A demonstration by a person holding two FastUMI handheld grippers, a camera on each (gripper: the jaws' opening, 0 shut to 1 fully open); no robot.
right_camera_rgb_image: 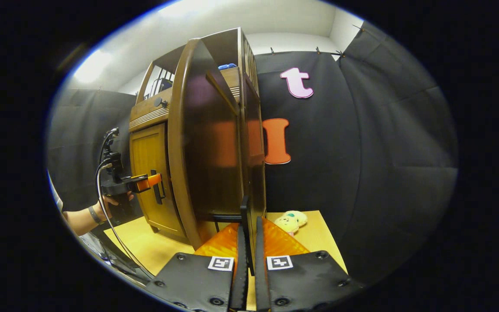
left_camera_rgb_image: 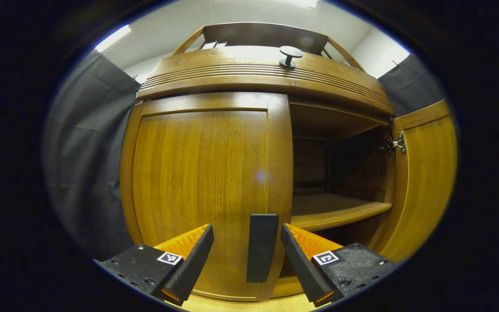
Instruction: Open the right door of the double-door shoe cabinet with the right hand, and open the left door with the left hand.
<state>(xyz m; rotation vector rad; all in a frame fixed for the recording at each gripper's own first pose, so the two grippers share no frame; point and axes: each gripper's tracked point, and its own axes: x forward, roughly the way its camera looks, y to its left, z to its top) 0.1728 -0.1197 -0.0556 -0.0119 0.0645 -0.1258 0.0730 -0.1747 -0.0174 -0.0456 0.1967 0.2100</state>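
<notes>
Left gripper view: the wooden shoe cabinet (left_camera_rgb_image: 215, 173) stands on a pale worktop (left_camera_rgb_image: 241, 305) with its left door (left_camera_rgb_image: 202, 182) shut and its right door (left_camera_rgb_image: 427, 182) swung wide, showing a hinge (left_camera_rgb_image: 394, 144) and one bare inner shelf (left_camera_rgb_image: 336, 210); the space behind and below that shelf is too dark to make out. The left tongs (left_camera_rgb_image: 247, 255) are spread wide, one finger on either side of the dark upright handle (left_camera_rgb_image: 261, 247) at the left door's inner edge, neither finger touching it. The handle's lower end and the door's bottom edge are partly hidden by the fingers. A dark knob (left_camera_rgb_image: 290, 55) sits on the cabinet top, whose rear rail is cut off by the curved rim. Right gripper view: the right tongs (right_camera_rgb_image: 249, 242) are closed tight on the right door's thin dark handle (right_camera_rgb_image: 245, 208), which runs up between the two fingers; how much of it lies inside the grip cannot be told. The open door (right_camera_rgb_image: 206, 151) is seen nearly edge-on. Farther left, a hand (right_camera_rgb_image: 113, 203) with a wristband holds the other tongs (right_camera_rgb_image: 156, 180) at the left door's handle; the arm is cut off by the rim. A small soft toy (right_camera_rgb_image: 290, 221) lies on the worktop (right_camera_rgb_image: 319, 236) beside the cabinet, partly hidden.
</notes>
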